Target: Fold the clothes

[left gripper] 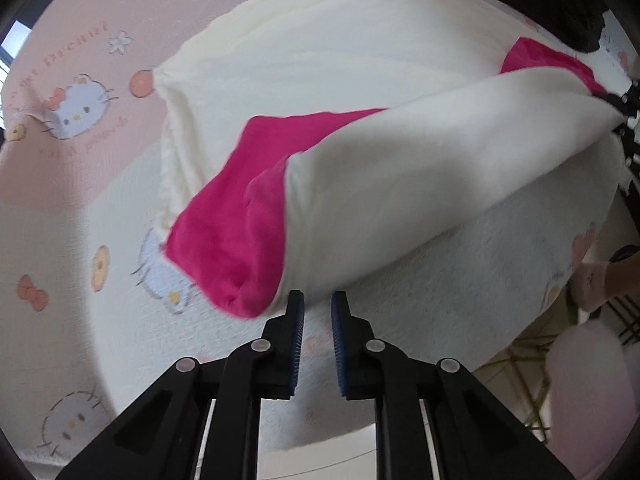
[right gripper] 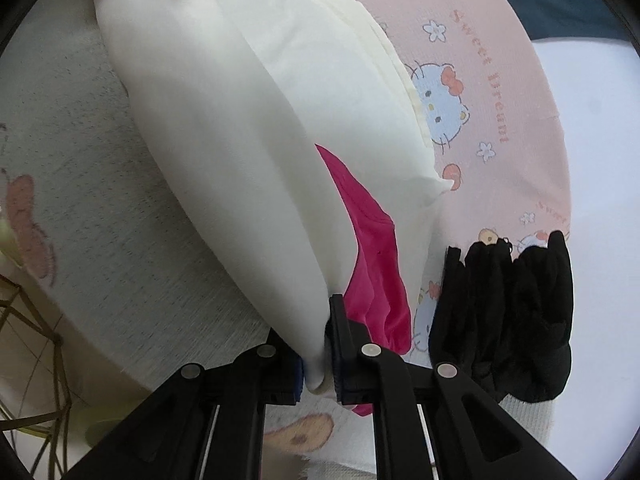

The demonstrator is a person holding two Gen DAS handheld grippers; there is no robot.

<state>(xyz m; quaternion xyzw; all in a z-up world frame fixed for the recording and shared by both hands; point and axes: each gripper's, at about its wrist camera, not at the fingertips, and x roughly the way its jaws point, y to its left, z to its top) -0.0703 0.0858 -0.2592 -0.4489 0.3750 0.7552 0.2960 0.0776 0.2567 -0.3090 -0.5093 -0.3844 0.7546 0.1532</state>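
Left wrist view: the left gripper [left gripper: 317, 306] shows two black fingers with ribbed blue pads [left gripper: 297, 332], a narrow gap between them. Its tips sit at the lower edge of the white garment [left gripper: 360, 80], yet whether cloth is pinched there cannot be told; the gap that shows is bare, and the jaws are all but closed. The garment is soft white knit with a magenta panel [left gripper: 236, 216], lying broad and rounded on the bedsheet [left gripper: 60, 160]. One fold of the garment rises as a taut white ridge toward the right gripper [left gripper: 624, 112], seen at the frame's right edge. The bedsheet is textured cotton, pink and white, printed with cartoon cats, bows and flowers. Beyond the garment's far right corner lies a black cloth [left gripper: 560, 4]. Bare sheet surrounds the garment to the left and on the near side.

Right wrist view: the right gripper [right gripper: 320, 360] is clamped tight on a bunched white corner of the garment [right gripper: 240, 160], which stretches away as a smooth elongated roll. The magenta panel [right gripper: 380, 272] hangs beside that roll, and the black cloth [right gripper: 520, 312], ribbed and crumpled, lies just right of the garment, near the sheet's [right gripper: 500, 100] edge. Left of the garment, open sheet runs to the bed's edge.
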